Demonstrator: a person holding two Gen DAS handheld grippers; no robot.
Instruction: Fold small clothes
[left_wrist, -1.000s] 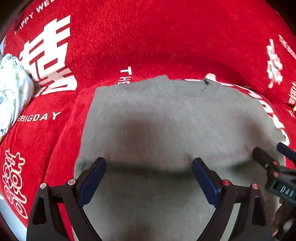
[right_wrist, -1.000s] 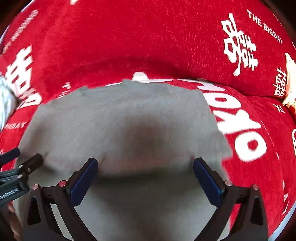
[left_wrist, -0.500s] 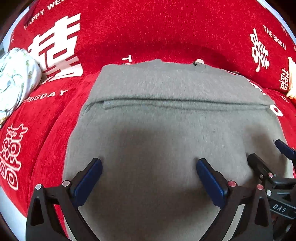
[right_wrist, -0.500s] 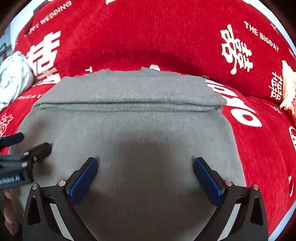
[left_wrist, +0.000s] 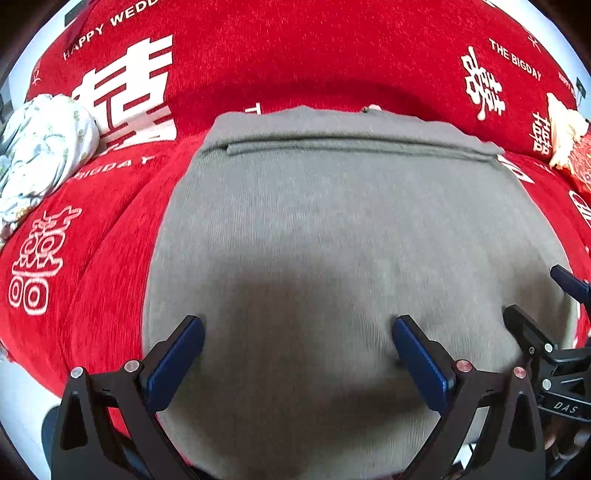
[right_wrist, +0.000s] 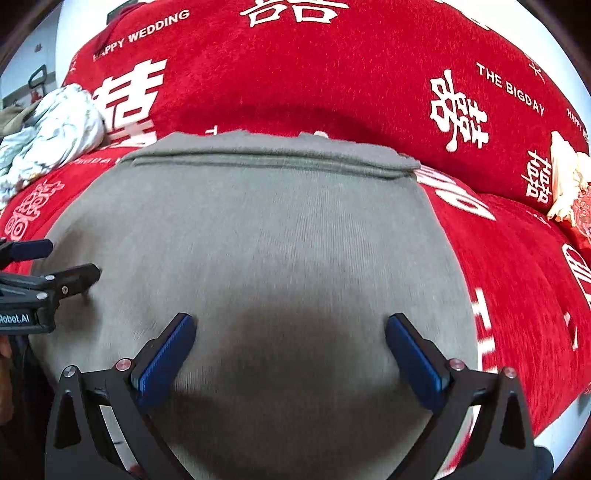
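A grey knitted garment (left_wrist: 332, 221) (right_wrist: 266, 229) lies flat on the red sofa cover, its far part folded so that a seam runs across near the back. My left gripper (left_wrist: 297, 334) hovers open over the garment's near left part, nothing between its blue pads. My right gripper (right_wrist: 290, 330) is open too, above the near right part, with only cloth below it. Each gripper shows at the edge of the other's view: the right one (left_wrist: 546, 306) at the right, the left one (right_wrist: 55, 266) at the left.
The red sofa cover (left_wrist: 295, 55) (right_wrist: 517, 277) with white lettering rises into a backrest behind the garment. A pale floral bundle of cloth (left_wrist: 40, 155) (right_wrist: 51, 129) lies at the left. A cream and red cushion (left_wrist: 569, 140) (right_wrist: 569, 184) sits at the right.
Both grippers have drawn back toward the sofa's near edge, so more of the garment and the backrest shows. The fold seam across the garment has come into view farther away.
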